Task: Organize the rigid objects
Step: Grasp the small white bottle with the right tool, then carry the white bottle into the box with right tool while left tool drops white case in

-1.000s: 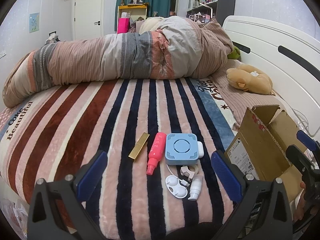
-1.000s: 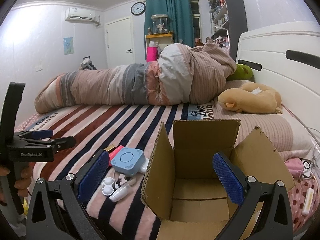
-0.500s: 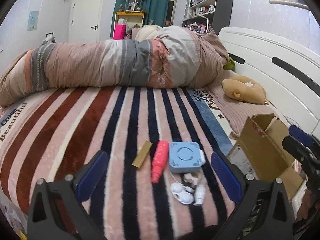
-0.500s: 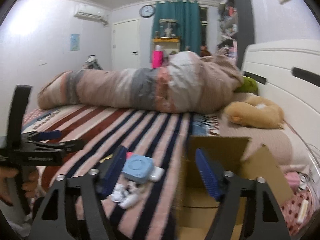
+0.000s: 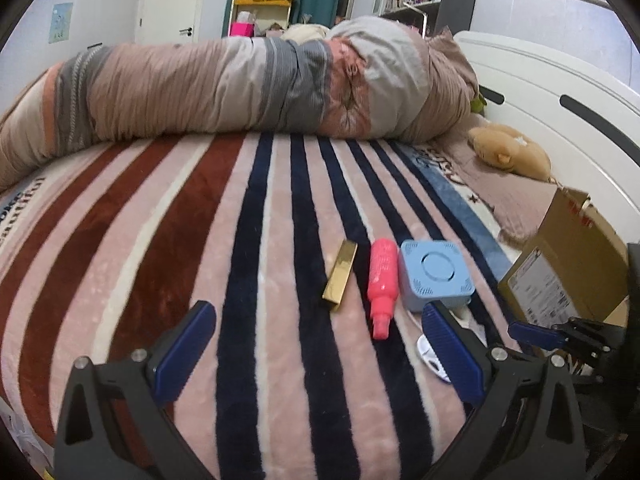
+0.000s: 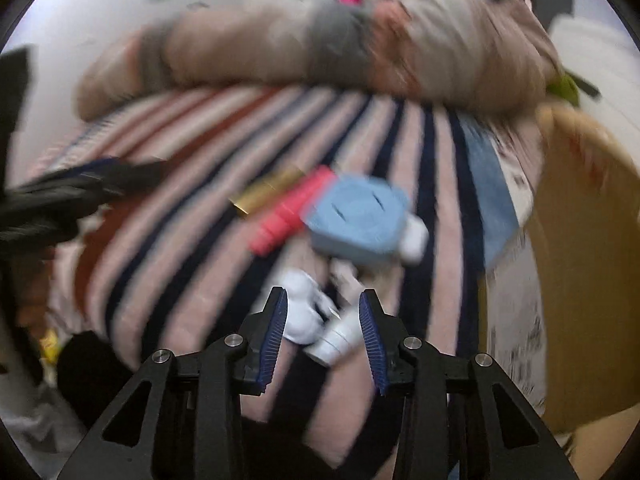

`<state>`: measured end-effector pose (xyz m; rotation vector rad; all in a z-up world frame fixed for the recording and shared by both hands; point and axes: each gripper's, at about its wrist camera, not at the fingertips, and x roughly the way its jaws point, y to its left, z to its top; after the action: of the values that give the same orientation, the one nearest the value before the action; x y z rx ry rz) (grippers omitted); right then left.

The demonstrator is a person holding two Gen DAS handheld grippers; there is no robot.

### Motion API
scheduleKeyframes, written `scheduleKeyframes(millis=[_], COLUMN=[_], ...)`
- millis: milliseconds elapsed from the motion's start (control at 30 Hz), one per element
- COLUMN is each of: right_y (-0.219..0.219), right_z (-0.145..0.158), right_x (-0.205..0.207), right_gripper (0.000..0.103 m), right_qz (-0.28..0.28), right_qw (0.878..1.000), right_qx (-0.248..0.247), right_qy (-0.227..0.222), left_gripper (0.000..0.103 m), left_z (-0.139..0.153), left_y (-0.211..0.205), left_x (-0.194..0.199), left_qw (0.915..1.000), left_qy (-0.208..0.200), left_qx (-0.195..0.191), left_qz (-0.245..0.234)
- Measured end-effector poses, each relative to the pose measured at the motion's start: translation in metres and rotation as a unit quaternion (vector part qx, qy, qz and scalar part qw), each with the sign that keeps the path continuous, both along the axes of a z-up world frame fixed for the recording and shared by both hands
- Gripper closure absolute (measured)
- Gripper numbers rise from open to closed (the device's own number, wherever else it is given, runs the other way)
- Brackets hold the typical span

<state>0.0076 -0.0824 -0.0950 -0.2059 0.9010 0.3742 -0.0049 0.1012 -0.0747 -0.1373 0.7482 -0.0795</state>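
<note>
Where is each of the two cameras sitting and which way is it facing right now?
Left wrist: low over the striped blanket, facing the quilt; left gripper wide open, right gripper's tips at right.
Right wrist: blurred, tilted down at small white items between the partly open right gripper.
Shared: gold bar, pink bottle, blue box, cardboard box.

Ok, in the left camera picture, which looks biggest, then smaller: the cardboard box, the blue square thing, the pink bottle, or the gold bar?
1. cardboard box, partly cut off
2. blue square thing
3. pink bottle and gold bar: similar length, the bottle fatter, so too close to rank.
</note>
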Motion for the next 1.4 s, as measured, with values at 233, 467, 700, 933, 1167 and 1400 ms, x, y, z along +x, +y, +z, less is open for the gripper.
scheduleKeyframes(millis=[233,467,700,933,1167,1400], right_y=[-0.013,-0.021,-0.037,-0.032,-0.044,-0.045], right_z=[-0.032,-0.036,-0.04,-0.041,-0.044,-0.045], right_x=[0.021,0.013,0.021,0.021,0.018,0.023], right_gripper=[0.07,0.083,0.083,0.083,0.083,0.083], right_qz=[-0.022,-0.045,-0.04,-0.041,-0.042,-0.036], right_qw=[0.998,0.996,0.998,0.998,0.999,0.999], right_qx=[0.009,-0.046,-0.018,-0.031,-0.01,-0.003], right_qy=[0.065,0.053,0.037,0.02,0.024,0.028], left_gripper=[0.001,0.001,0.001,0.002,0.028,0.077], left_z=[-0.015,-0.026,-0.034,-0.045,-0.08,-0.077], left_y=[-0.008,-0.019,-0.03,-0.046,-0.087,-0.083], left_x=[0.008,0.01,0.007,0.005,0.024,0.019], left_qw=[0.9997,0.9995,0.9987,0.9922,0.9754,0.9822], left_qy=[0.01,0.015,0.027,0.037,0.099,0.098], left_qx=[-0.012,-0.006,-0.007,-0.047,-0.078,-0.012], left_qz=[-0.017,-0.028,-0.043,-0.109,-0.181,-0.16])
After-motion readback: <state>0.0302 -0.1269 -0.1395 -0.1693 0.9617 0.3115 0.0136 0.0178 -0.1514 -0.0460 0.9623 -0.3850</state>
